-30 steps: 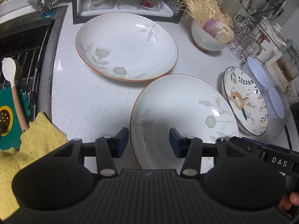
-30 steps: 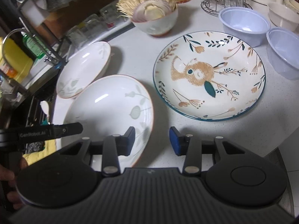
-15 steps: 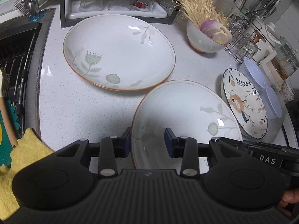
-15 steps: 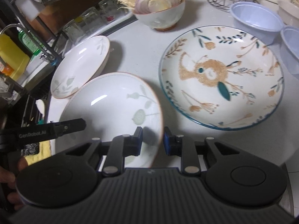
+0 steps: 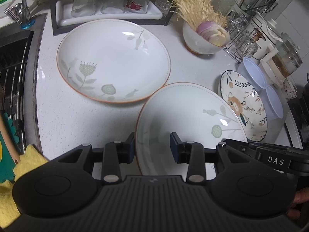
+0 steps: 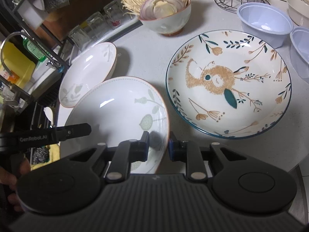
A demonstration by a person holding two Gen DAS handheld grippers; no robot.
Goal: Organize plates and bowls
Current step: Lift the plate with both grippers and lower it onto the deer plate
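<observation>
Two white plates with green leaf prints and orange rims lie on the white counter. The near plate [image 5: 185, 116] [image 6: 115, 106] is tilted, its far edge over the rim of the far plate [image 5: 114, 60] [image 6: 88, 71]. My left gripper [image 5: 152, 147] straddles the near plate's left rim, jaws apart. My right gripper [image 6: 158, 145] is shut on the near plate's right rim. A fox-pattern plate [image 6: 227, 85] [image 5: 243, 104] lies to the right, beside two lilac bowls [image 6: 264, 23] [image 5: 253, 75].
A bowl of enoki and sliced onion [image 5: 204, 38] [image 6: 166, 15] stands behind the plates. A glass rack [image 5: 108, 2] lines the back. The sink [image 5: 13, 73] with a yellow cloth [image 5: 29, 154] lies left. A wire glass stand [image 5: 241, 44] sits at right.
My right gripper closed on the near plate's right rim and lifted that side. My left gripper moved in around the plate's left rim. The near plate now tilts and overlaps the far plate.
</observation>
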